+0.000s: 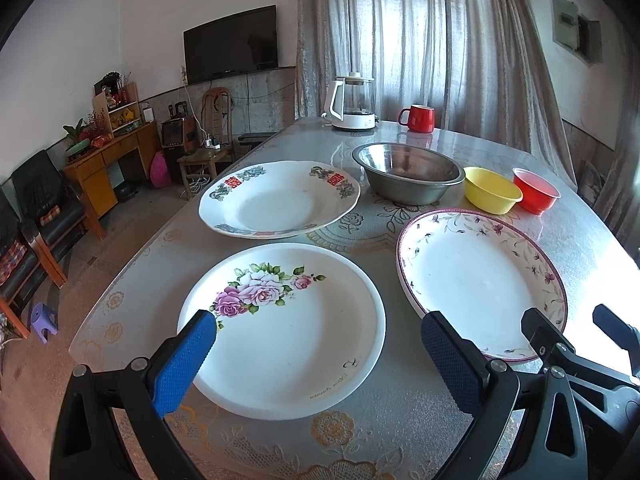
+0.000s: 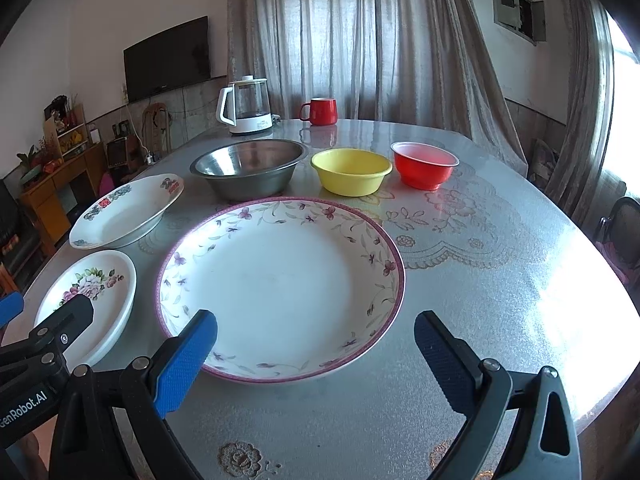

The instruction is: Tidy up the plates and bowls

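Note:
Three plates lie apart on the table. A white rose-print plate [image 1: 288,332] lies in front of my left gripper [image 1: 320,340], which is open and empty over its near edge. A purple-rimmed floral plate [image 2: 280,284] lies in front of my right gripper [image 2: 316,340], also open and empty. A plate with red characters [image 1: 280,198] lies farther back on the left. Behind the plates stand a steel bowl [image 2: 250,166], a yellow bowl [image 2: 351,170] and a red bowl [image 2: 424,164] in a row. The right gripper's black frame also shows in the left wrist view [image 1: 568,344].
A white electric kettle [image 2: 246,106] and a red mug [image 2: 320,111] stand at the table's far edge. The table [image 2: 500,272] has a patterned glossy cover. Curtains hang behind; chairs and a cabinet stand to the left.

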`<action>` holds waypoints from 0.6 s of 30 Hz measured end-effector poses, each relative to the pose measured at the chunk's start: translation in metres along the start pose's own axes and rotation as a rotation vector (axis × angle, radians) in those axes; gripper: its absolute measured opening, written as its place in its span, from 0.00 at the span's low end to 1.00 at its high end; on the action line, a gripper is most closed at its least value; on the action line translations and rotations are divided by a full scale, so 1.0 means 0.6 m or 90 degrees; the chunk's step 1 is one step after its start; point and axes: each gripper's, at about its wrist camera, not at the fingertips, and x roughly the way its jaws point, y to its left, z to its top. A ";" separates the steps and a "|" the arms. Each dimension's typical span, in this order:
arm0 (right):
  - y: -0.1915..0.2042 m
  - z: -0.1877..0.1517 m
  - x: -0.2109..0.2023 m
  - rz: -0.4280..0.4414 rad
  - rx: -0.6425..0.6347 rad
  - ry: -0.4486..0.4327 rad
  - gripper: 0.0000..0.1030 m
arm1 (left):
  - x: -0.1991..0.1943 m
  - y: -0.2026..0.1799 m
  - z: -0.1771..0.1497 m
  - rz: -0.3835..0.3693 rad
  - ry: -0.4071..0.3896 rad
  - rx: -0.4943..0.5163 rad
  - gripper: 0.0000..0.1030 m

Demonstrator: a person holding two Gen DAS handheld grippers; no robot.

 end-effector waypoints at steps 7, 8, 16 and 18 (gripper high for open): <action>-0.003 -0.001 -0.002 0.000 0.003 -0.002 0.98 | -0.004 -0.001 0.000 -0.002 0.000 0.003 1.00; -0.003 0.000 -0.003 0.000 0.003 -0.003 0.98 | -0.004 -0.001 0.000 -0.003 0.000 0.003 1.00; -0.007 0.002 -0.007 0.002 0.006 -0.006 0.98 | -0.007 -0.007 0.003 -0.007 0.000 0.009 1.00; -0.009 0.003 -0.007 0.002 0.008 -0.007 0.98 | -0.007 -0.008 0.003 -0.008 0.001 0.009 1.00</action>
